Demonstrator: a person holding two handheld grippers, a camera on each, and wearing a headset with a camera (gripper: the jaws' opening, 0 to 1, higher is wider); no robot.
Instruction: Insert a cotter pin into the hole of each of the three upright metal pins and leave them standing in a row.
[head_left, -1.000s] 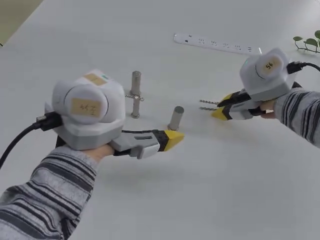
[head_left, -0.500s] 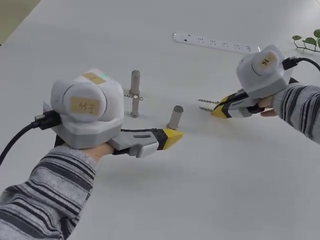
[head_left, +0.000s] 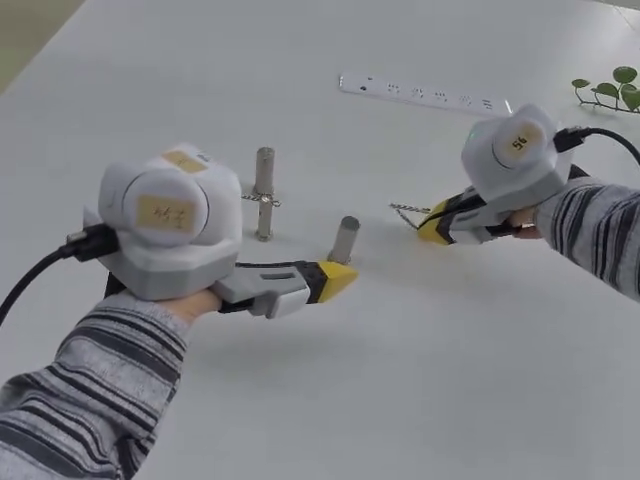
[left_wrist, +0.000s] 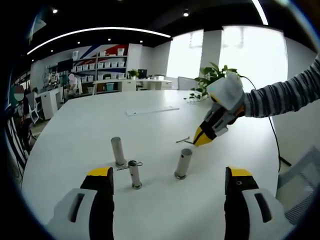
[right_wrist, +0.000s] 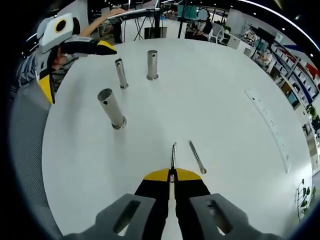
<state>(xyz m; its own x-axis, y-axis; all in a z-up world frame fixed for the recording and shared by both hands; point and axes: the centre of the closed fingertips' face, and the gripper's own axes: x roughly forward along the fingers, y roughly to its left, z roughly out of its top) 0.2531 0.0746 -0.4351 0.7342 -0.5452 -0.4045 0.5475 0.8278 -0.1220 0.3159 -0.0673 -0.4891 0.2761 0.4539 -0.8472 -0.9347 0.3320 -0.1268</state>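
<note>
The right claw (right_wrist: 171, 176) was clenched on a cotter pin (right_wrist: 173, 154) that jutted forward from its yellow tips, while a loose cotter pin (right_wrist: 197, 156) lay on the white bench (head_left: 430, 380) just beside it. The left claw (head_left: 335, 280) was released, its jaws wide apart, near the nearest metal pin (head_left: 345, 240) but not touching it. That pin stood upright with its hole unfilled. Beyond it stood the middle metal pin (head_left: 264, 218), with a fitted cotter pin (head_left: 262, 199) through its top, and just behind that the far metal pin (head_left: 264, 162). A power strip (head_left: 420, 95) lay at the far side of the bench, well apart from the pins.
</note>
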